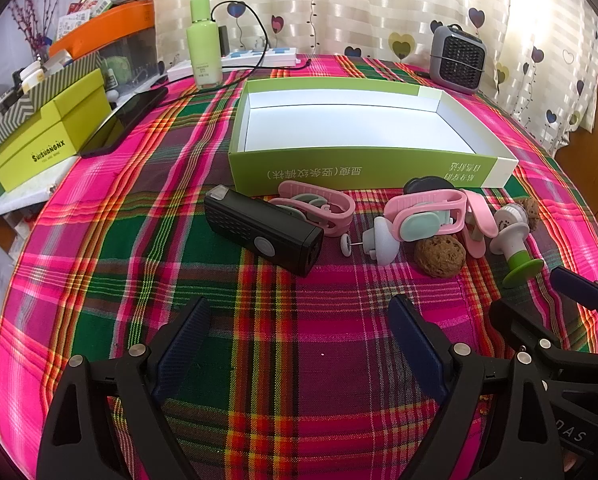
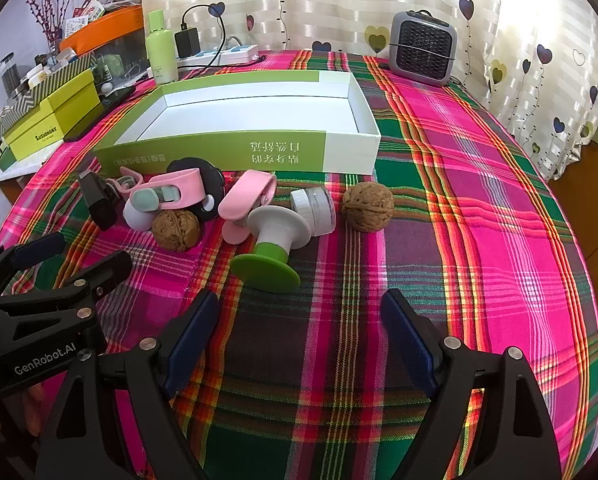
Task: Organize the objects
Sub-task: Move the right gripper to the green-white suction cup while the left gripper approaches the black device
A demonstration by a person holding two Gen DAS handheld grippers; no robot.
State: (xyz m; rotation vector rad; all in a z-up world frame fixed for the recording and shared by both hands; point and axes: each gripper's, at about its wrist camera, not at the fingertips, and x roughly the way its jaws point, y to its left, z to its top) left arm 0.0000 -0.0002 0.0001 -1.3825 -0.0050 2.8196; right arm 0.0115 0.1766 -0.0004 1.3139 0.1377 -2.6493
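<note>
On the yellow-green closed box (image 1: 47, 136) at your left you can read "SUISHANGNX" in dark capitals on its side; the small line beneath it is too fine to make out. The open green-and-white box (image 2: 235, 148) carries 2 groups of white Chinese characters on its near wall, printed upside down from where you stand; the larger group reads 贴身穿的 自然舒适. Your left gripper (image 2: 59, 256) shows "GenRobot.AI" in grey on its black body in the right wrist view. The pale green bottle (image 1: 203, 44) bears a label too small to read.
</note>
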